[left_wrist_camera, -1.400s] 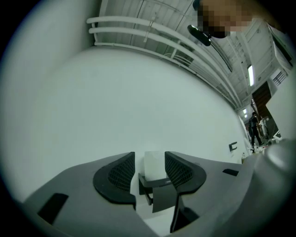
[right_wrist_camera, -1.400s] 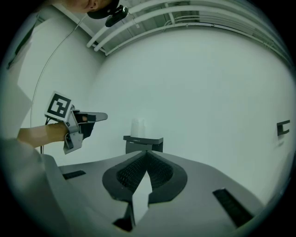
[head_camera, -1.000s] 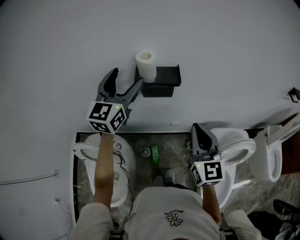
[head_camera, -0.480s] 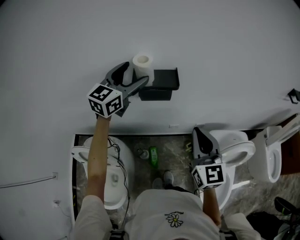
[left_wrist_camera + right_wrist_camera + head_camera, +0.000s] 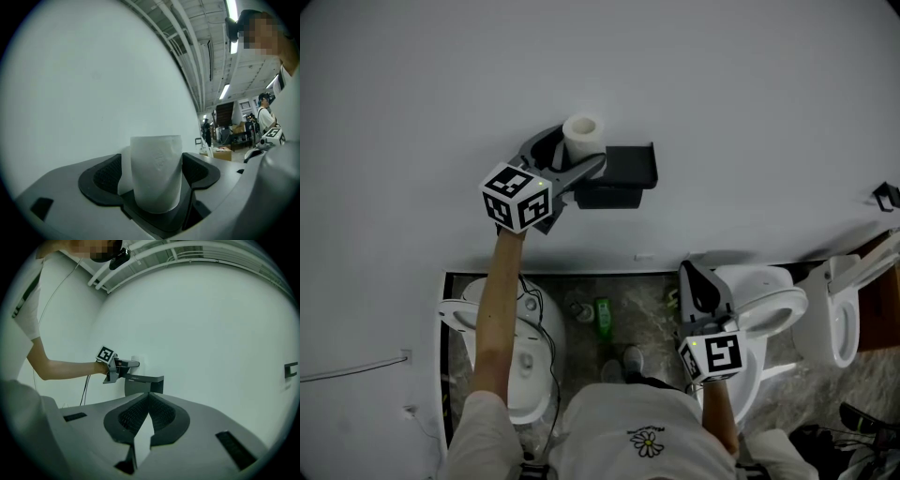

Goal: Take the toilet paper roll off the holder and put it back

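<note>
A white toilet paper roll (image 5: 583, 138) stands upright at the left end of a black wall-mounted holder (image 5: 623, 173). My left gripper (image 5: 572, 150) is open and straddles the roll, one jaw on each side. In the left gripper view the roll (image 5: 156, 173) fills most of the gap between the dark pads (image 5: 105, 176), the right pad close against it. My right gripper (image 5: 698, 281) hangs lower, over a toilet and away from the holder. It is shut with nothing in it. The right gripper view shows its closed pads (image 5: 159, 416), with the holder (image 5: 143, 383) farther off.
A plain white wall (image 5: 722, 112) carries the holder and a small black hook (image 5: 889, 195) at far right. Below stand three white toilets (image 5: 520, 347) (image 5: 769, 300) (image 5: 844, 309) on a stone floor, with a green bottle (image 5: 602, 317) between two of them.
My left gripper has moved up and toward the wall, from beside the roll to straddling it. The right gripper has barely shifted.
</note>
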Demonstrator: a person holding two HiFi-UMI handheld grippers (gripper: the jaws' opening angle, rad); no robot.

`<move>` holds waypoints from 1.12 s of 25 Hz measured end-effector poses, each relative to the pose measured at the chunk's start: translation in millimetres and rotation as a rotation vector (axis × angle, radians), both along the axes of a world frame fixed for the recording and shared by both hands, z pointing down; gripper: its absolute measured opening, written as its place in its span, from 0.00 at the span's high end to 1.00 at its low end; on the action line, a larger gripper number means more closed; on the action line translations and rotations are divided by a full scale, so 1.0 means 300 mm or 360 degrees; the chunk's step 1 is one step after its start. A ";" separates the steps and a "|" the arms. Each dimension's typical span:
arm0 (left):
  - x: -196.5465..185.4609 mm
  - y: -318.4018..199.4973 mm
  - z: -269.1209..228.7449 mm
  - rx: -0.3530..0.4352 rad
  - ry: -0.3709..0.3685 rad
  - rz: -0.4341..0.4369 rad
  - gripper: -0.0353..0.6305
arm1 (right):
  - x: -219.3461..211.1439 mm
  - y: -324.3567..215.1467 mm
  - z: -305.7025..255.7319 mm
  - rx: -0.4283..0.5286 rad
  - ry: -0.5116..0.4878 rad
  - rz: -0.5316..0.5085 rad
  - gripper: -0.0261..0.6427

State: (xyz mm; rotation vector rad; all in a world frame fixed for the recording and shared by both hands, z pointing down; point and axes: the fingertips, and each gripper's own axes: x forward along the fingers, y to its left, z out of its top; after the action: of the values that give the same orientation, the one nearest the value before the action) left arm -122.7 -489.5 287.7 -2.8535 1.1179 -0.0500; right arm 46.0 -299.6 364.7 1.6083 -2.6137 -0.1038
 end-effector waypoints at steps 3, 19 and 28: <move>0.013 -0.005 -0.014 0.0006 -0.0007 0.0005 0.34 | -0.004 -0.001 0.002 0.0002 0.0009 0.0000 0.95; 0.028 -0.003 -0.011 -0.0048 -0.0042 0.0006 0.45 | -0.016 -0.003 -0.014 0.0023 0.0007 -0.0029 0.95; 0.002 0.038 -0.094 0.0021 -0.0018 -0.0070 0.46 | -0.036 0.024 -0.028 0.0057 -0.0008 -0.0072 0.95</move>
State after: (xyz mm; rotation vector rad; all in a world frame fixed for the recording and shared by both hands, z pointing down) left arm -122.1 -478.1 259.6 -2.8133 1.1744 -0.0609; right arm 35.4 -292.3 356.4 1.5625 -2.6677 -0.1504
